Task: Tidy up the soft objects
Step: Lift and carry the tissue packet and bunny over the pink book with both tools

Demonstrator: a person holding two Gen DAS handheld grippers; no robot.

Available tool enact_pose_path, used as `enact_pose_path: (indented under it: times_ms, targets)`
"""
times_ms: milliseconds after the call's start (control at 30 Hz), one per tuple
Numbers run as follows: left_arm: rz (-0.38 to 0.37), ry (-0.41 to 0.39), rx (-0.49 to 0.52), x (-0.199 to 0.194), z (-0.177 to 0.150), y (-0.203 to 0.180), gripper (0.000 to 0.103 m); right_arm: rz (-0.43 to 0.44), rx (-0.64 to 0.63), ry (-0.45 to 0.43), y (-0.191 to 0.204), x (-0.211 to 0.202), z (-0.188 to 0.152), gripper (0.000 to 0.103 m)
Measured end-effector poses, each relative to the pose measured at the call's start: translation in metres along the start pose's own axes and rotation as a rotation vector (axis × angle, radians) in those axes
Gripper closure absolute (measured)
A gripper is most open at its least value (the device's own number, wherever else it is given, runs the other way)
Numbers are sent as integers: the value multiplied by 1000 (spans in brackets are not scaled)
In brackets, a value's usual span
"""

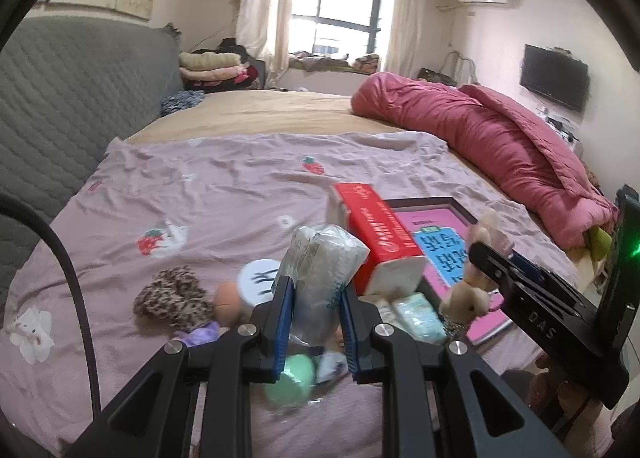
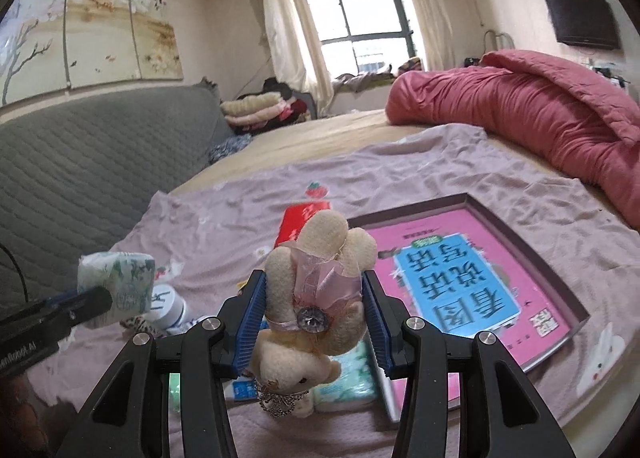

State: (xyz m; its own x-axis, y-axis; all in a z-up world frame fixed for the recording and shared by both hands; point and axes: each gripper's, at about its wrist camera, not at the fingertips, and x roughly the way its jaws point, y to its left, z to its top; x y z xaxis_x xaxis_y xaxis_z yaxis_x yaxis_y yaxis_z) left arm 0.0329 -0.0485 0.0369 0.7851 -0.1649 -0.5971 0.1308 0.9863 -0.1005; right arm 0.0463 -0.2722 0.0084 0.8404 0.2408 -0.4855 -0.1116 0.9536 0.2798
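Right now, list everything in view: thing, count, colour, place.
tissue pack: one, white with green print, held in the left gripper above the sheet
plush bear: one, cream with pink ribbon, upside down in the right gripper
red box: one, red and white, on the sheet beside the tray
tray: one, dark rim, on the sheet, holding a pink book
leopard scrunchie: one, brown spotted, on the sheet at left
white jar: one, white lid, beside the scrunchie
green sponge: one, pale green, under the left gripper
quilt: one, pink-red, heaped at right
sheet: one, mauve, strawberry print, over the bed
left gripper: black, blue pads
right gripper: black, blue pads
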Motion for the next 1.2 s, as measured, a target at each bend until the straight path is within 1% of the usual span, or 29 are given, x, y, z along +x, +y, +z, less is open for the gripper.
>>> enact_pose_path:
  times_ms: [333, 533, 800, 1200]
  targets:
    - [-52, 8, 82, 6, 0, -54, 80, -74, 67, -61, -33, -18, 9, 55]
    - [-77, 16, 116, 17, 5, -82, 81, -158, 112, -107, -60, -28, 15, 55]
    - [-107, 3, 164, 28, 14, -121, 81, -262, 136, -164, -91, -43, 18, 55]
    - [-134, 24, 216, 55, 18, -158, 81, -353, 171, -188, -124, -50, 19, 55]
